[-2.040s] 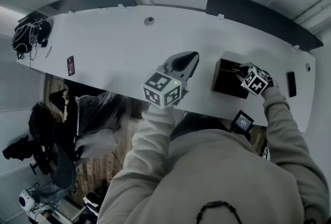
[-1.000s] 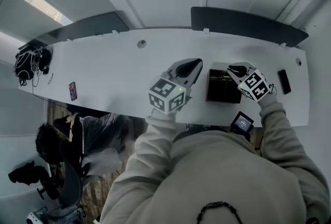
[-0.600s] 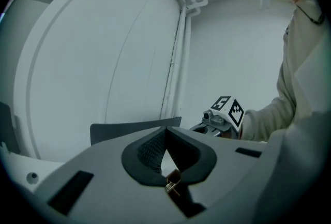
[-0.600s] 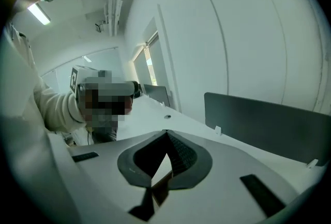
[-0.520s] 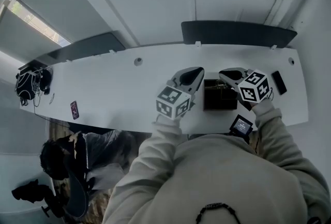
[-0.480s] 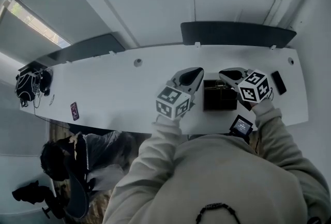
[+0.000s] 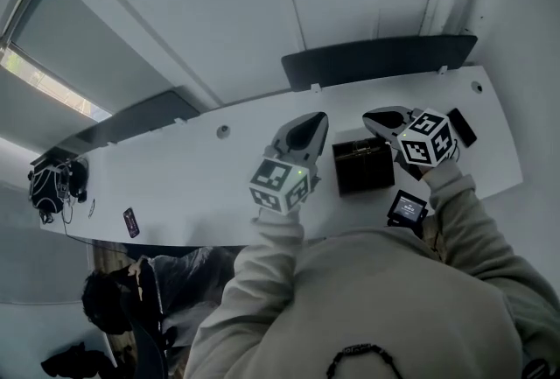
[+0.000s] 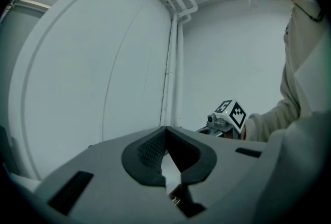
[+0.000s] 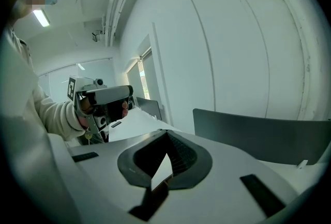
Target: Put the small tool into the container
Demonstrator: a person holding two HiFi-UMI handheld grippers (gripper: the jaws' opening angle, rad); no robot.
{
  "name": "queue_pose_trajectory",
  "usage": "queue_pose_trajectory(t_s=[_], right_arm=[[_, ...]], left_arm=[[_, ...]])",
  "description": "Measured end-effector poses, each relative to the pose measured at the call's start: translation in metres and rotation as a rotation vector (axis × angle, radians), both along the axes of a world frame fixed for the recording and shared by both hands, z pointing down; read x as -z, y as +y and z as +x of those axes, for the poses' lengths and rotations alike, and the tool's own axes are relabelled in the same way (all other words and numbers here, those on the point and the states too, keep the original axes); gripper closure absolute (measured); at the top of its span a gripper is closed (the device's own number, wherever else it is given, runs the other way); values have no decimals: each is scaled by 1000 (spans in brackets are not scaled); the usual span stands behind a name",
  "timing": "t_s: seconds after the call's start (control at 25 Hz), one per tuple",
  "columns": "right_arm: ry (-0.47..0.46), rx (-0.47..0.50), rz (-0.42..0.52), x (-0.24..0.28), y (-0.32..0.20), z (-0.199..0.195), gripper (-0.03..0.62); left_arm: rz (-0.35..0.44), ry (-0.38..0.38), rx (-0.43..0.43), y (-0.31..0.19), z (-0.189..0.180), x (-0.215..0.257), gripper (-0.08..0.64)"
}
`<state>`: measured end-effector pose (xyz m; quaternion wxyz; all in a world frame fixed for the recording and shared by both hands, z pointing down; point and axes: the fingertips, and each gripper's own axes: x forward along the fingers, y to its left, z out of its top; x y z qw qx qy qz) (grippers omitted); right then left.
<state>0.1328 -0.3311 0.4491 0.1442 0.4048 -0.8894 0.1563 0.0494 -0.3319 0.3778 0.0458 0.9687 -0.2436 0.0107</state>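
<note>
A dark open-topped box container (image 7: 364,167) stands on the white table (image 7: 201,171), between my two grippers. Its inside is dark and I cannot make out the small tool in any view. My left gripper (image 7: 311,123) hovers just left of the box, its jaws together with nothing between them (image 8: 165,132). My right gripper (image 7: 376,117) is above the box's far right corner, shut and empty (image 9: 166,134). Both point up at the wall. Each gripper view shows the other gripper: the right gripper (image 8: 227,117) and the left gripper (image 9: 101,96).
A small screen device (image 7: 408,207) sits at the table's front edge by the right sleeve. A black phone-like slab (image 7: 463,127) lies at the right, a phone (image 7: 131,221) and cables (image 7: 52,180) at the far left. Dark panels (image 7: 376,58) line the back.
The head view has swung, so the table sits lower and tilted. The right gripper has drawn from over the box to its far right corner. The left gripper stays beside the box.
</note>
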Motion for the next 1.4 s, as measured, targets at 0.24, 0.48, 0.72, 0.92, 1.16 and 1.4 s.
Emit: queue_pose_trajectory(t_s=[0.24, 0.48, 0.72, 0.92, 1.16, 1.4], right_arm=[[-14, -39, 53, 26, 1, 17, 572], [5, -52, 153, 65, 8, 14, 572], [-1, -41, 216, 90, 13, 9, 572], [-16, -30, 228, 100, 13, 5, 572], [-9, -26, 231, 102, 13, 2, 572], [-14, -27, 228, 103, 12, 3, 572]], left_arm=[[16, 10, -34, -1, 12, 5, 565], [49, 23, -46, -1, 13, 22, 565], [82, 11, -72, -2, 16, 34, 565], [72, 4, -88, -3, 16, 31, 565], [69, 7, -92, -6, 15, 31, 565], [66, 12, -111, -5, 19, 28, 565]])
